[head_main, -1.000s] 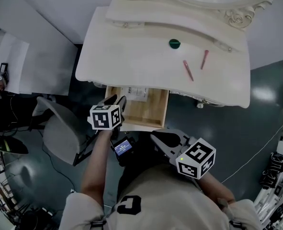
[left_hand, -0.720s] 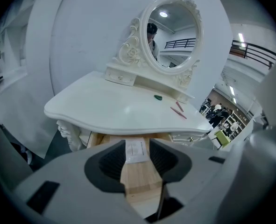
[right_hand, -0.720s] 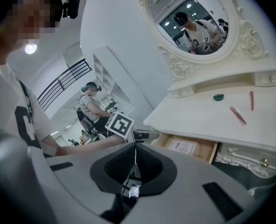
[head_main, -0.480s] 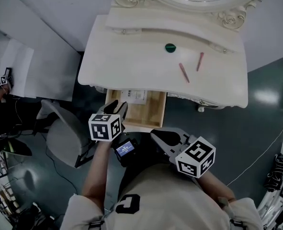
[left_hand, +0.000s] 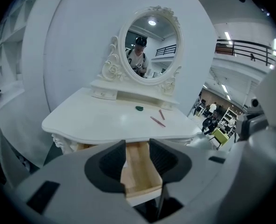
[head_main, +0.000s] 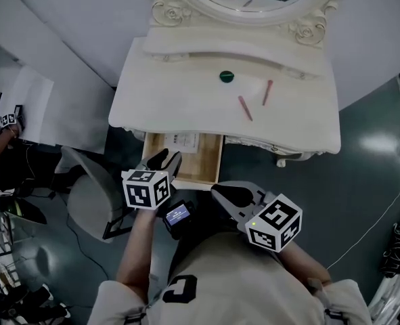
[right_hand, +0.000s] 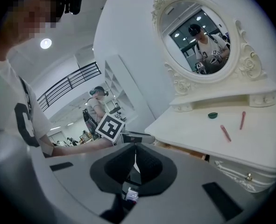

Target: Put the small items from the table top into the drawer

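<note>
Wooden drawer [head_main: 193, 161], open beneath white dressing table [head_main: 166, 103]: my left tongs [left_hand: 138, 146], jaws apart and empty, have just drawn back from it, right tongs [right_hand: 135, 147] closed on nothing; green round cap [head_main: 227, 77] and two pink sticks [head_main: 245, 108] not yet collected from top.

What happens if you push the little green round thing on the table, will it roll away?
The green round thing looks low and flat, so it would probably slide, not roll. It is small, so likely light. The table top looks smooth, so it may skid easily.
</note>
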Motion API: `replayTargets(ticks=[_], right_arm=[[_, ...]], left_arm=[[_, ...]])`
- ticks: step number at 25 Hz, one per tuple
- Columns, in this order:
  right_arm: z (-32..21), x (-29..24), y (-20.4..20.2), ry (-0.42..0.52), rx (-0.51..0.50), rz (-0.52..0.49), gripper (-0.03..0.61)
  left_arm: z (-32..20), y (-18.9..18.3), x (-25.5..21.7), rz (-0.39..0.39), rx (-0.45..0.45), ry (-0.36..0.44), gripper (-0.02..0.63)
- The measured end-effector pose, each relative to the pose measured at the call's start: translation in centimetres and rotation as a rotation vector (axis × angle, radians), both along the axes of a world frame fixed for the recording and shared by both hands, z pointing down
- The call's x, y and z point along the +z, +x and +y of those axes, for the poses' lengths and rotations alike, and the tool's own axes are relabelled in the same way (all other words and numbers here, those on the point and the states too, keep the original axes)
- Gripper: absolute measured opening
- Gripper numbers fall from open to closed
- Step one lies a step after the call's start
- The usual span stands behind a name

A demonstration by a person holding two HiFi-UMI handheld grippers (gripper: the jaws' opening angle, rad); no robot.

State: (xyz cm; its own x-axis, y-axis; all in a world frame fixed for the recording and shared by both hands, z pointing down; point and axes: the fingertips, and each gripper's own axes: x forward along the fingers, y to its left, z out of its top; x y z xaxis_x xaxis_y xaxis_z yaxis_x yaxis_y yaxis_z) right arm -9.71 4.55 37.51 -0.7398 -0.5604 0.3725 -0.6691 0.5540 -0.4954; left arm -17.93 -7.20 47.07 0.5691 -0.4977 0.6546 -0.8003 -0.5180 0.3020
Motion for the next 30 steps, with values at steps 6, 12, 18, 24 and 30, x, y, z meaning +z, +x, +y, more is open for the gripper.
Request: replayTargets(ticks=[6, 12, 18, 24, 30], right_arm=[[1.9, -1.1, 3.0, 0.036, 0.018, 0.001, 0.028], [3.4, -1.6, 5.6, 0.060, 0.015, -0.004, 0.028], [4.8, -1.9, 8.0, 0.086, 0.016, -0.017, 0.028], [5.9, -2.7, 9.6, 0.118, 0.025, -0.026, 0.028], [7.3, -3.0, 10.8, 0.130, 0.031, -0.028, 0.028]], left_arm=[[2.3, 2.8, -2.2, 0.020, 0.005, 0.046, 0.204], [4.0, 5.6, -3.5, 0.028, 0.009, 0.077, 0.204], [5.5, 8.1, -4.5, 0.031, 0.016, 0.104, 0.204], [6.9, 9.9, -5.9, 0.017, 0.055, 0.147, 0.204], [8.4, 10.7, -7.4, -0.014, 0.080, 0.213, 0.204]])
